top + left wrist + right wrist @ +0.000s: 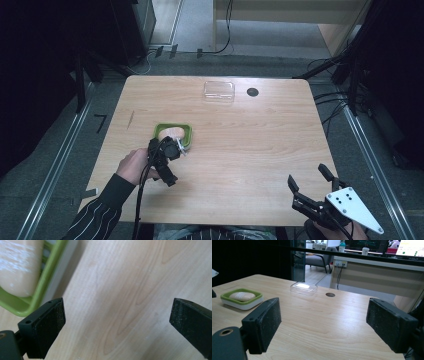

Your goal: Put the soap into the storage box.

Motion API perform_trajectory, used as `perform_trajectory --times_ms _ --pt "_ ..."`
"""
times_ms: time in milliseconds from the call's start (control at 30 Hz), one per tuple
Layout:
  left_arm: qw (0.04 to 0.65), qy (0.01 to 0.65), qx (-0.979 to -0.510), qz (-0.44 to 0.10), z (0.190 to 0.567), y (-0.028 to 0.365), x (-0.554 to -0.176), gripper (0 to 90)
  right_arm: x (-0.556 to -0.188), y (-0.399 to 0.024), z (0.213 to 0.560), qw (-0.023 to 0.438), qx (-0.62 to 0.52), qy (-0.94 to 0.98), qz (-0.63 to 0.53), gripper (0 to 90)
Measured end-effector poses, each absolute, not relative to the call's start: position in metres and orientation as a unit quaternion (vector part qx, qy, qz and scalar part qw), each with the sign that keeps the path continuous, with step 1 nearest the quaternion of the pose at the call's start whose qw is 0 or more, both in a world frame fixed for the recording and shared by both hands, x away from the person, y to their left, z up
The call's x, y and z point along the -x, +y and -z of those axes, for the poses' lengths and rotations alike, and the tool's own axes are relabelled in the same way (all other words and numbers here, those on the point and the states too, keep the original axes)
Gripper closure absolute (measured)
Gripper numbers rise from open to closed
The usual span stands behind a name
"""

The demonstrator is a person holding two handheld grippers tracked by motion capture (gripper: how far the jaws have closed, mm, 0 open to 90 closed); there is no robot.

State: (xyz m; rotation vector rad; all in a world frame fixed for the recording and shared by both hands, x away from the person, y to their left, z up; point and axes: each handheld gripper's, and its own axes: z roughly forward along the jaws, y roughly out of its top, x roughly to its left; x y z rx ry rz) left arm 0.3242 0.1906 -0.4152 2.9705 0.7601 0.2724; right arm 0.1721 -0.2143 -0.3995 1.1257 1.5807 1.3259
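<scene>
A green soap dish with a white base sits on the wooden table, left of centre. A pale bar of soap lies in it. My left gripper hovers just in front of the dish, tilted down, open with nothing between its fingers. In the left gripper view the dish's rim and the soap lie at the upper left, outside the open gripper. My right gripper is open near the front right edge. Its view shows the dish and soap far left.
A clear plastic box or lid rests near the table's far edge, with a dark round cable hole to its right. Both appear in the right gripper view, the lid and the hole. Black stands and cables surround the table.
</scene>
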Motion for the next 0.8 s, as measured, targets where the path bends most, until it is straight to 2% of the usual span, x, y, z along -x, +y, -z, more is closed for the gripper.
perform_trajectory --times_ms 433,800 --pt "0.033 0.239 -0.967 -0.086 0.425 0.197 -0.29 0.6 -0.171 -0.215 0.4 0.388 -0.44 0.619 -0.522 13.2" --pt "0.026 0.242 -0.967 -0.079 0.432 0.202 -0.284 0.6 -0.171 -0.216 0.4 0.388 -0.441 0.618 -0.523 13.2"
